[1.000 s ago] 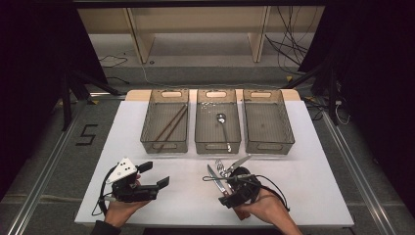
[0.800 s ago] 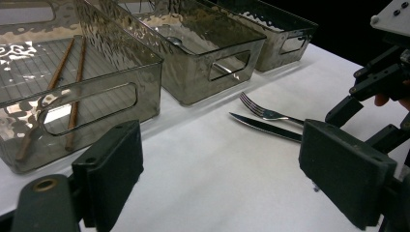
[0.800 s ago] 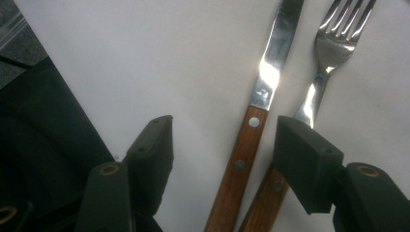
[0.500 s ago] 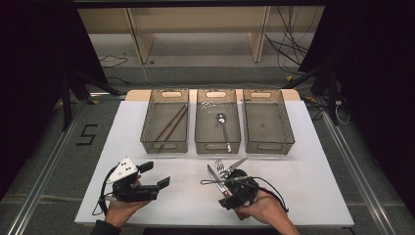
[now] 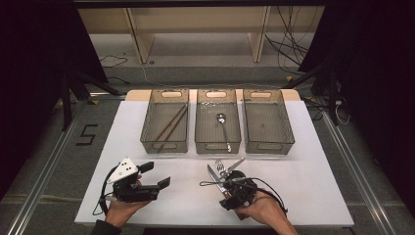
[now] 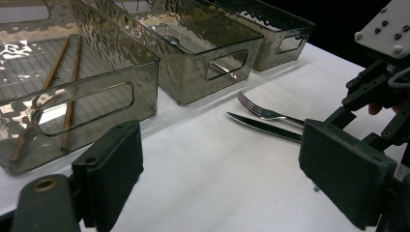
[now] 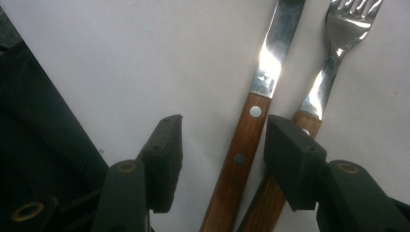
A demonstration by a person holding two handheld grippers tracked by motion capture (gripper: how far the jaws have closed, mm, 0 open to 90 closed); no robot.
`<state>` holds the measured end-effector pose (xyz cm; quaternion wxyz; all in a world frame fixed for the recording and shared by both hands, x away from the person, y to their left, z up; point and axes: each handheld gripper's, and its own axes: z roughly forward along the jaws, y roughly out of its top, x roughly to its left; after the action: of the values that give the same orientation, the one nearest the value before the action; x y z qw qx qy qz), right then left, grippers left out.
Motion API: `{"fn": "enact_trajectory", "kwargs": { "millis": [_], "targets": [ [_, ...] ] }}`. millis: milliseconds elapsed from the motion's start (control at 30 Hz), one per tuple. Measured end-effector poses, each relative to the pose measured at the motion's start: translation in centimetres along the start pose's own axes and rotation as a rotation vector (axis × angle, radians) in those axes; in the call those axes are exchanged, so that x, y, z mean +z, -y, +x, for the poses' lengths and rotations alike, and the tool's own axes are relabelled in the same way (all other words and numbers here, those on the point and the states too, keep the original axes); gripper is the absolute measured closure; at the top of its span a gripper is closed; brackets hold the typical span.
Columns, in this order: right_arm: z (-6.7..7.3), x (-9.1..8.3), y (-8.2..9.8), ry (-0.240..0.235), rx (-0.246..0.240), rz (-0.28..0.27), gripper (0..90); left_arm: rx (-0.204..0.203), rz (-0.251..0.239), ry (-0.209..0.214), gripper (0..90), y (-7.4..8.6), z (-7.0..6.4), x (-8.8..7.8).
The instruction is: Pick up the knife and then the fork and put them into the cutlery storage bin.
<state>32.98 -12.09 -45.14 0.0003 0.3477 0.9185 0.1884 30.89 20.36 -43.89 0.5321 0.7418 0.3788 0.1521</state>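
Note:
A wooden-handled knife (image 7: 244, 140) and fork (image 7: 333, 53) lie side by side on the white table (image 5: 303, 176), near its front edge. My right gripper (image 7: 223, 130) points down over them. Its jaws straddle the knife handle and have just been closing, but both pads stand off the wood. The right pad hangs over the fork handle. In the high view the right gripper (image 5: 222, 185) sits just behind the knife (image 5: 211, 173) and fork (image 5: 219, 164). My left gripper (image 5: 155, 175) rests at the front left, open, with nothing between its pads (image 6: 113, 164).
Three clear bins stand in a row at the back. The left bin (image 5: 164, 146) holds two chopsticks (image 5: 171, 125), the middle bin (image 5: 218, 147) holds a spoon (image 5: 223, 125), and the right bin (image 5: 269, 147) is bare. A cable trails from each gripper.
The right hand has shifted very slightly over the knife and fork. The left gripper has stayed where it was.

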Motion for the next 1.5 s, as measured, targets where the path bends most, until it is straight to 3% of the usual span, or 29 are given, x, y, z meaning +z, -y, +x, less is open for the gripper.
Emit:
{"fn": "enact_trajectory", "kwargs": {
  "millis": [500,867,1133,1500],
  "targets": [
    [0.2,0.9,-0.1,0.035,0.019,0.029,54.0,0.004,-0.001,0.001,15.4,0.0,-0.1,0.0],
    [1.1,1.3,-0.5,0.124,-0.035,0.068,63.5,0.009,0.005,0.003,15.4,0.0,-0.2,0.1],
    [1.2,1.3,-0.8,0.119,-0.059,0.078,70.2,0.011,0.007,0.003,15.4,0.0,-0.2,0.1],
    [0.9,1.4,-1.1,0.104,-0.040,0.088,76.5,0.017,0.009,0.003,15.4,0.0,-0.2,0.2]
  ]
}}
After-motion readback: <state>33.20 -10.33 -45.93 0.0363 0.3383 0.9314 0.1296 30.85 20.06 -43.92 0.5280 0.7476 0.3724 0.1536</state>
